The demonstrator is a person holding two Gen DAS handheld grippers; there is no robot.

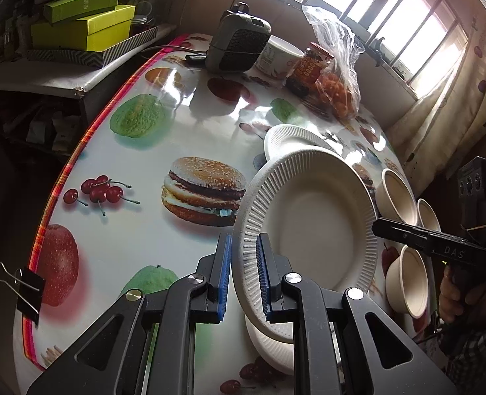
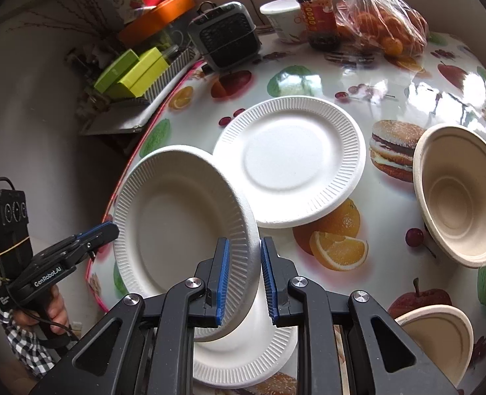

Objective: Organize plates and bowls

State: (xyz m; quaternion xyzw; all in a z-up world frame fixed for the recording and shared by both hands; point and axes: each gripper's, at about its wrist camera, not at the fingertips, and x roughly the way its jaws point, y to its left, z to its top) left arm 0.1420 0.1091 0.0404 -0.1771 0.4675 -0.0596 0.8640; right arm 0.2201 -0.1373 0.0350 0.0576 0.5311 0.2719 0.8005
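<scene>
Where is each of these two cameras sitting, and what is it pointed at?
Left wrist view: rides on the left gripper, looking down along its fingers at the held plate and the table; the right gripper and a hand show.
Right wrist view: rides on the right gripper, looking at the same plate; the left gripper shows.
Shared: the plate, both grippers, the fan.

My own fingers cover most of the ribbed white paper plate (image 2: 243, 358) at the right wrist view's bottom centre. Lower right, the beige pulp bowl (image 2: 440, 335) hides behind my frame. The red-labelled jar's (image 1: 310, 67) print is unreadable.
</scene>
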